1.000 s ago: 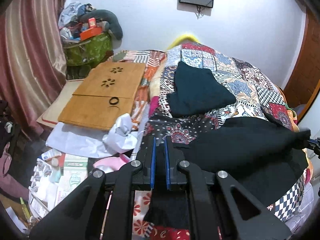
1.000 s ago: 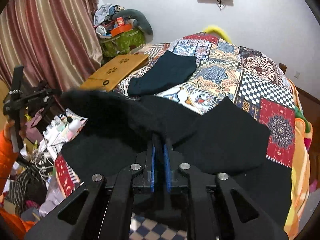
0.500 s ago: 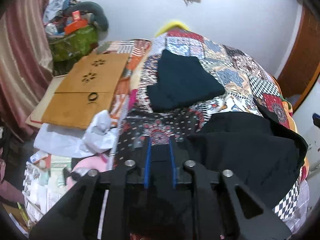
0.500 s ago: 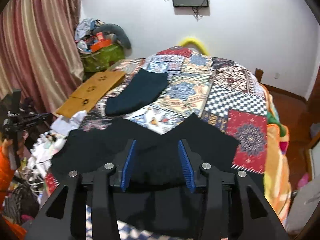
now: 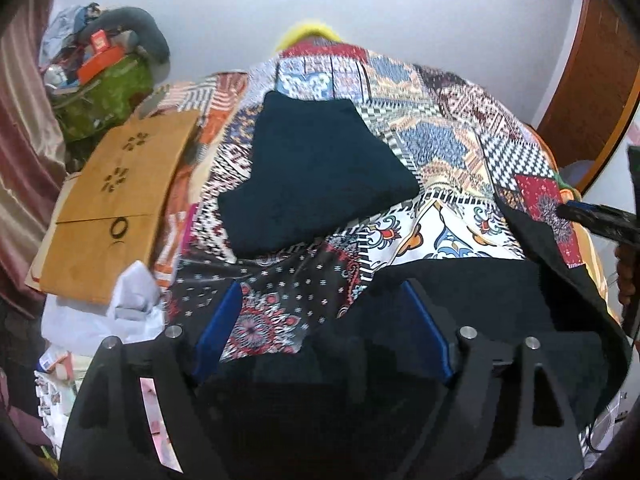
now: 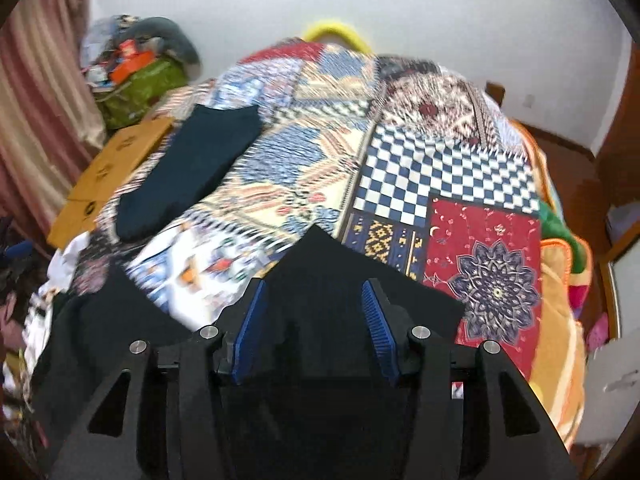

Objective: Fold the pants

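Fingers of both the left gripper (image 5: 320,324) and right gripper (image 6: 316,320) are now spreading apart, having released the black pants (image 6: 360,280) lying beneath them, so this fold looks finished.

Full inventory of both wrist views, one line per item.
black pants: 1, black, spread on the near edge of the bed under both grippers
folded garment: 1, dark teal, further up the bed, left of centre
patchwork bedspread: 1, multicolour, covers the bed
wooden board: 1, light brown with cut-out flowers, left of the bed
hair tie: 1, black, on the board
green bag: 1, green, far left corner, clutter piled on top
curtain: 1, pink striped, left wall
yellow object: 1, yellow, behind the head of the bed
left gripper: 1, black with blue pads, jaws open
right gripper: 1, black with blue pads, jaws open
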`<state>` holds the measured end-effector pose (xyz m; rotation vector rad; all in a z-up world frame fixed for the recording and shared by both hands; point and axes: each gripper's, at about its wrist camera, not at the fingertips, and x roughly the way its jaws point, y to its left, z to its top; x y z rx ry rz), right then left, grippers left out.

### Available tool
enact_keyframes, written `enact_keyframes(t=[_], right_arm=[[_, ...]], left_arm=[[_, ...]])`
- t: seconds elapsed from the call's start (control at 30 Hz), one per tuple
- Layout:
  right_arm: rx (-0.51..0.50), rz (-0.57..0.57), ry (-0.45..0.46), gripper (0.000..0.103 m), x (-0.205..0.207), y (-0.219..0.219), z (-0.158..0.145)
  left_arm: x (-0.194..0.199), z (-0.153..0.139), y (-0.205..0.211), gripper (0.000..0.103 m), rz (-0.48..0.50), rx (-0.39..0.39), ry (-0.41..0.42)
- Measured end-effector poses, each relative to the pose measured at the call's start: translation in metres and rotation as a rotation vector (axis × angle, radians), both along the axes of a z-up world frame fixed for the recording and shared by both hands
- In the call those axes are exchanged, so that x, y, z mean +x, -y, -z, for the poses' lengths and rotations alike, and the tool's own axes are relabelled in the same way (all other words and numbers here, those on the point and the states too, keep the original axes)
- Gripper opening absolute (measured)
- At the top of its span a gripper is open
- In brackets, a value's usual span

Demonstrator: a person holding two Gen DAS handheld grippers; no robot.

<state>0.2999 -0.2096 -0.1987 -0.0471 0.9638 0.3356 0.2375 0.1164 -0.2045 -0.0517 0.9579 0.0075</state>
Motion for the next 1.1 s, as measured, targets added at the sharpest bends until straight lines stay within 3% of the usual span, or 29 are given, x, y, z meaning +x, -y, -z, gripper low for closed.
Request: enact_keyframes(t=[0.13,0.4,0.6,0.7,0.83,1.1], right_arm=[[0.045,0.010,-0.090,0.046,0.037,-0.003,0.024],[0.003,-0.052,-0.165,0.046,0.076,-0.024,0.067],[0.031,-0.081,-0.144,0.016,0.076,-0.028,0.073],[0.007,-0.089,-0.135,0.010,0.069,-0.027,0.070],[0.065,-0.049,-0.119,0.009,0.054,-0.004,0.046],[0.164,0.021,0.127,0.009,-0.010,0.079,-0.071]], left_arm=[[0.021,0.024,0.007,0.081,0.018,0.017,-0.055],[0.044,0.061,0.009,0.081,0.026,-0.010,-0.152],[0.049,0.072,0.020,0.081,0.037,0.012,-0.188],[0.047,0.068,0.026,0.081,0.033,0.025,-0.188],[0.040,0.050,0.039,0.081,0.054,0.027,-0.184],[0.022,0.026,0.096,0.081,0.142,0.036,-0.177]])
